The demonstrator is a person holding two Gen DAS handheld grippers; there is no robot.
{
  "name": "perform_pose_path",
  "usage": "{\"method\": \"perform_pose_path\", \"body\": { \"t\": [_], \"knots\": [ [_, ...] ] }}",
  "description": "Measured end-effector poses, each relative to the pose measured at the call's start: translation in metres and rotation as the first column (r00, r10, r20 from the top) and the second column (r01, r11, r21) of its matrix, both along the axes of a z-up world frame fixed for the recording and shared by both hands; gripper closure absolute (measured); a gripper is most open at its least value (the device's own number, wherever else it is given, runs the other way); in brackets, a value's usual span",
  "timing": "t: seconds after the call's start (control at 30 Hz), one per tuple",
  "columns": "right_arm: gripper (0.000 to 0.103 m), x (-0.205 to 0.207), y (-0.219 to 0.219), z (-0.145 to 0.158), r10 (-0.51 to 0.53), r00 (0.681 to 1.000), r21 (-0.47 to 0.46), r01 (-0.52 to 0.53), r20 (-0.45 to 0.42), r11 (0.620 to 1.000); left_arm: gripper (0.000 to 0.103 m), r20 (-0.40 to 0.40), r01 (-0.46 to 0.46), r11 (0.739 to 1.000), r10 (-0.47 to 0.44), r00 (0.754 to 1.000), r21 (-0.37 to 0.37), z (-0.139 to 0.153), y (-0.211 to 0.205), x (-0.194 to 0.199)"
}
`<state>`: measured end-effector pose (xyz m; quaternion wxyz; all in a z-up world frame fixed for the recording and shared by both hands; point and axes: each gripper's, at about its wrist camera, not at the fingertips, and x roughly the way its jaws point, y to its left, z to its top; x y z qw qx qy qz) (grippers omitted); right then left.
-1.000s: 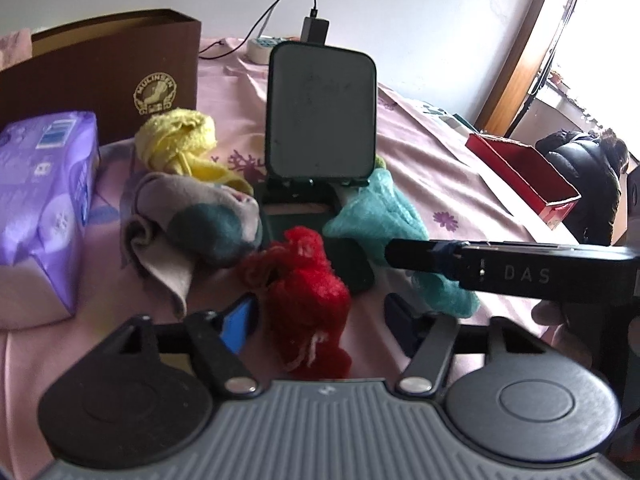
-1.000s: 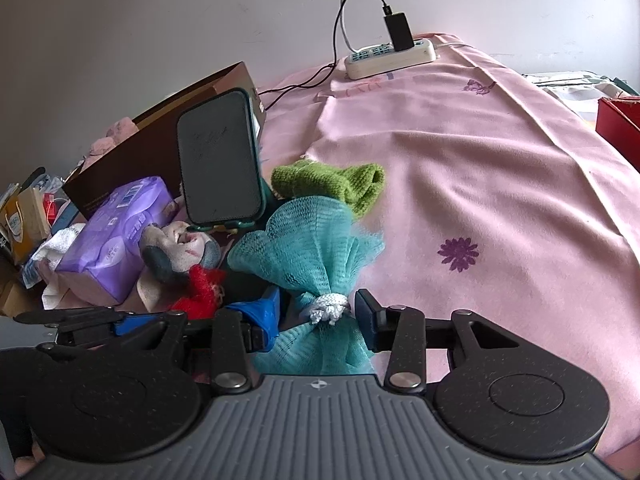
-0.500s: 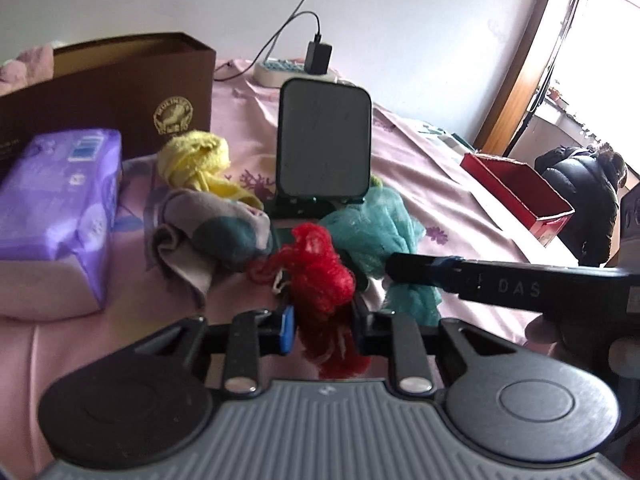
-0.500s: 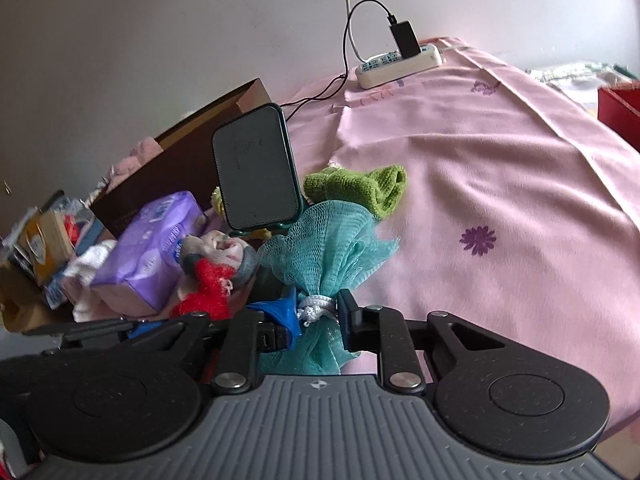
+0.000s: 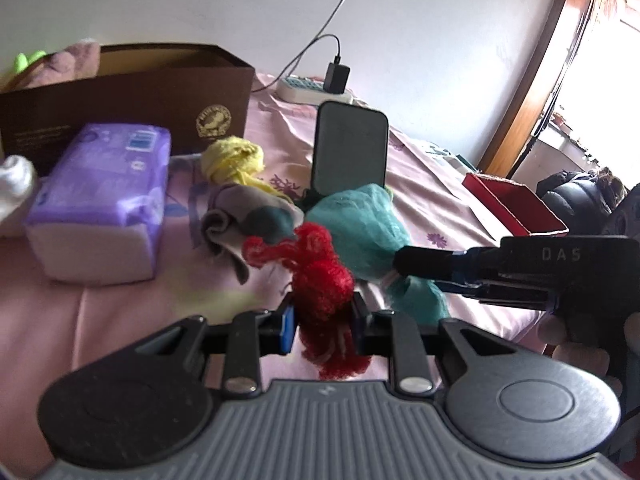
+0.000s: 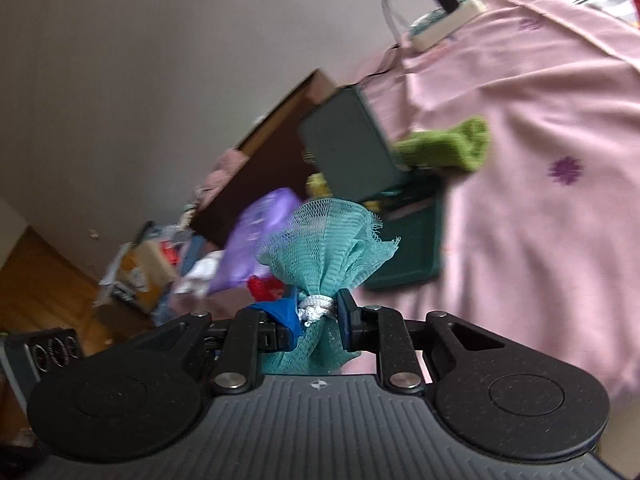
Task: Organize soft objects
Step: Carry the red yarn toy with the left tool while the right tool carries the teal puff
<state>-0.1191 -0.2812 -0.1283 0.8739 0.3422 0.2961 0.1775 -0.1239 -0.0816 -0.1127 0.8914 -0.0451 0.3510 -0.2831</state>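
Note:
My left gripper (image 5: pixel 322 316) is shut on a red yarn bundle (image 5: pixel 316 276), held a little above the pink bedspread (image 5: pixel 120 308). My right gripper (image 6: pixel 318 316) is shut on the tied neck of a teal mesh puff (image 6: pixel 328 244); in the left wrist view the same right gripper (image 5: pixel 404 260) comes in from the right, clamped on the teal mesh puff (image 5: pixel 360 220). A grey and dark teal cloth (image 5: pixel 248 224) and a yellow cloth (image 5: pixel 234 160) lie just beyond the red bundle. A green cloth (image 6: pixel 444 146) lies on the bedspread (image 6: pixel 540 208) beside a dark tablet.
A purple tissue pack (image 5: pixel 100 200) sits at the left, in front of an open brown box (image 5: pixel 128 92). A dark tablet (image 5: pixel 350 152) stands upright on a stand. A power strip (image 5: pixel 312 90) lies by the wall, and a red box (image 5: pixel 516 208) is at the right.
Both grippers went from open to shut, the left on the red bundle, the right on the teal puff. Both objects have been lifted, and the right wrist view has rolled sharply.

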Motion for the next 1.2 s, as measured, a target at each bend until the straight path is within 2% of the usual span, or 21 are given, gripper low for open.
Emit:
{"method": "perform_pose_path", "body": {
  "t": [0.23, 0.43, 0.67, 0.8, 1.03, 1.2],
  "knots": [
    [0.102, 0.019, 0.025, 0.033, 0.101, 0.991, 0.026, -0.104, 0.092, 0.994, 0.080, 0.057, -0.054, 0.998, 0.055, 0.997, -0.032, 0.029, 0.033, -0.007],
    [0.102, 0.046, 0.038, 0.061, 0.144, 0.979, 0.010, -0.147, 0.141, 0.989, 0.080, 0.125, -0.097, 0.994, 0.102, 0.987, -0.045, 0.061, 0.058, 0.014],
    [0.102, 0.085, 0.045, 0.094, 0.133, 0.975, 0.000, -0.135, 0.176, 0.991, 0.080, 0.207, -0.123, 0.992, 0.121, 0.971, -0.003, 0.095, 0.076, 0.049],
    [0.102, 0.108, 0.049, 0.104, 0.114, 0.977, -0.023, -0.112, 0.178, 0.993, 0.080, 0.244, -0.140, 0.990, 0.131, 0.961, 0.017, 0.108, 0.084, 0.075],
    [0.102, 0.156, 0.060, 0.110, 0.064, 0.987, -0.048, -0.057, 0.148, 0.997, 0.080, 0.239, -0.199, 0.977, 0.176, 0.955, 0.077, 0.112, 0.102, 0.137],
    [0.102, 0.192, 0.075, 0.107, 0.055, 0.993, -0.065, -0.049, 0.102, 0.997, 0.079, 0.170, -0.249, 0.964, 0.230, 0.958, 0.099, 0.099, 0.118, 0.188]
  ]
}}
